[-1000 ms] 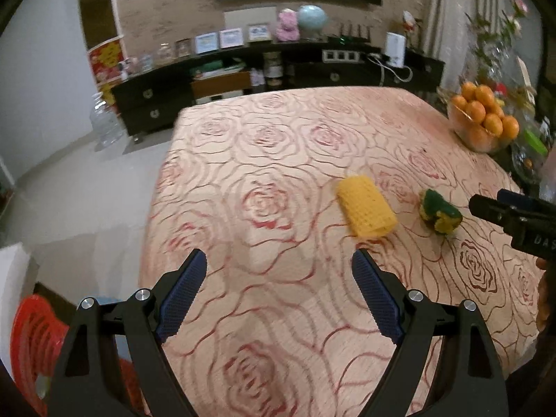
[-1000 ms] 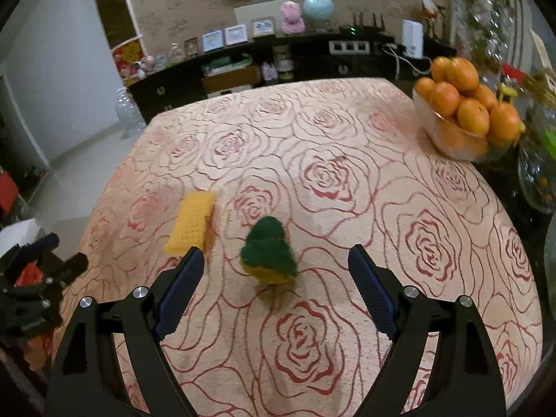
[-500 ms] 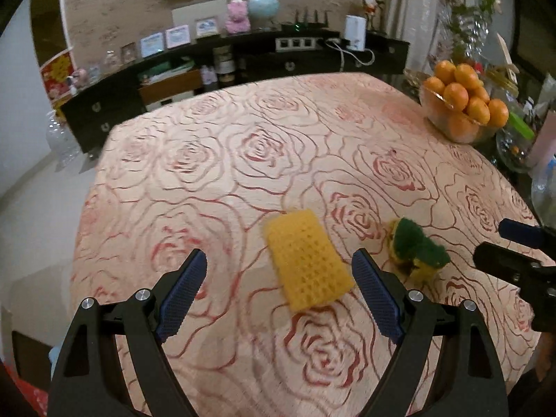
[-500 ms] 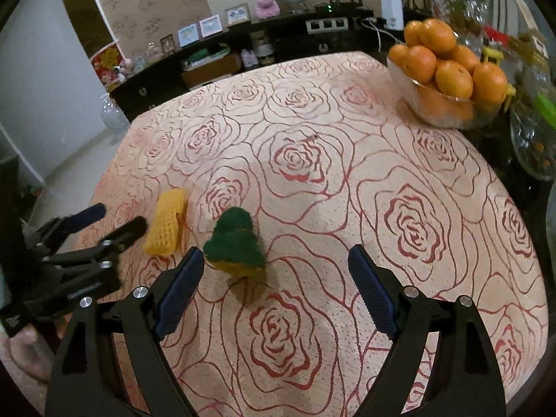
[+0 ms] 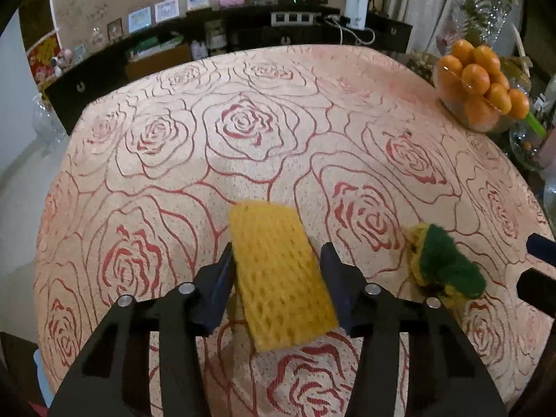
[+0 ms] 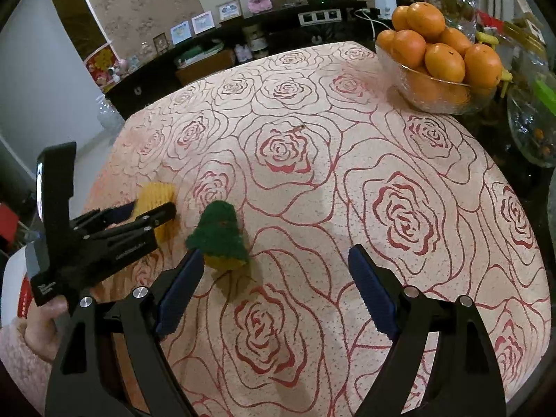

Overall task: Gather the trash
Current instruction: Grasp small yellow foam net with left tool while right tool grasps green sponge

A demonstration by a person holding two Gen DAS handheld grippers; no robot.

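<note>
Yellow foam netting, near the worktop's front edge, is pinched by the just-closing left hand-held gripper; the right hand-held gripper is spread, empty.

rose tablecloth, bowl of oranges, sideboard

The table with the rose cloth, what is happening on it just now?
A person holds a two-finger gripper in each hand. The left gripper has just been closing around the yellow foam net, which lies on the tablecloth between its fingers; the pads look to be at its sides. The right gripper is open, low over the cloth, with the green and yellow scrap just ahead of its left finger, not gripped. A bowl of oranges stands at the far right.
</note>
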